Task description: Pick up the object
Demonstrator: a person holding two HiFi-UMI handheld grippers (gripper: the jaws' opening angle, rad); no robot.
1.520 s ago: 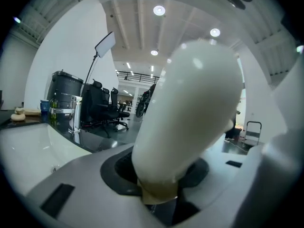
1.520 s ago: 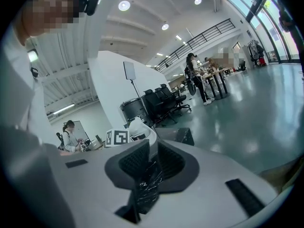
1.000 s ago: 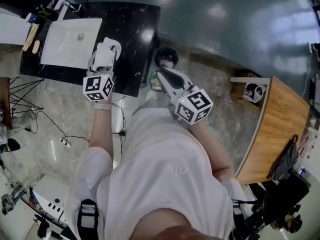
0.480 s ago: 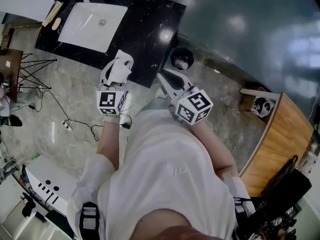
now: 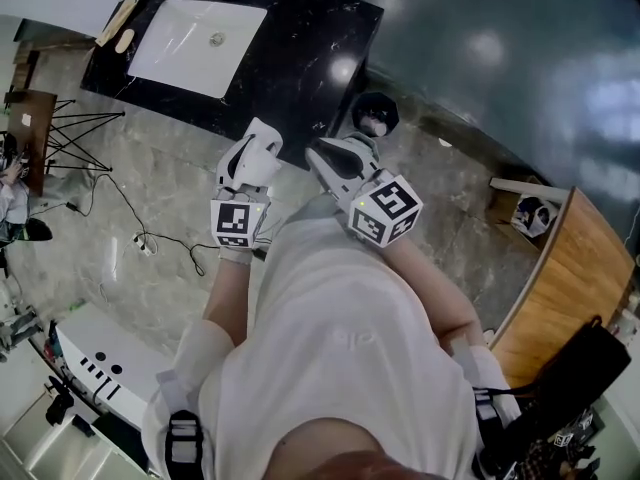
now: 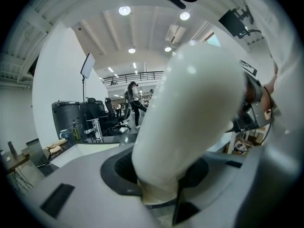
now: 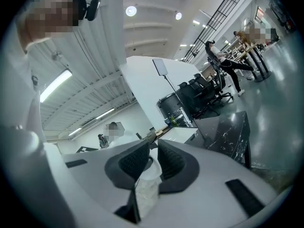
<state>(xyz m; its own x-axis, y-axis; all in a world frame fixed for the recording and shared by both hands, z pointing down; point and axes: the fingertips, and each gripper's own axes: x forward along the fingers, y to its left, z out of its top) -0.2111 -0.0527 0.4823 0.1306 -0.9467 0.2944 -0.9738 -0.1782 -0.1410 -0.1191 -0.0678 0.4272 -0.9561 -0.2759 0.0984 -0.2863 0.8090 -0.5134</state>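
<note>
My left gripper (image 6: 161, 175) is shut on a smooth white rounded object (image 6: 190, 113), something like a bottle, which fills most of the left gripper view. In the head view the left gripper (image 5: 255, 153) holds this white object (image 5: 262, 136) over the stone floor, close beside my right gripper (image 5: 335, 158). In the right gripper view the right gripper (image 7: 153, 163) is nearly closed, with a scrap of thin whitish plastic wrap (image 7: 145, 194) pinched between its dark ribbed pads (image 7: 134, 161). What the scrap belongs to is hidden.
A black marble table (image 5: 310, 53) with a white rectangular tray (image 5: 200, 33) stands ahead. A black round item (image 5: 372, 115) sits on the floor by its corner. A wooden desk (image 5: 560, 268) is at the right, cables (image 5: 150, 243) and a wire stand (image 5: 70, 138) at the left.
The left gripper with the white object has come off the black table's edge and now hangs over the floor, nearer the right gripper. The table has slid up and away in the view.
</note>
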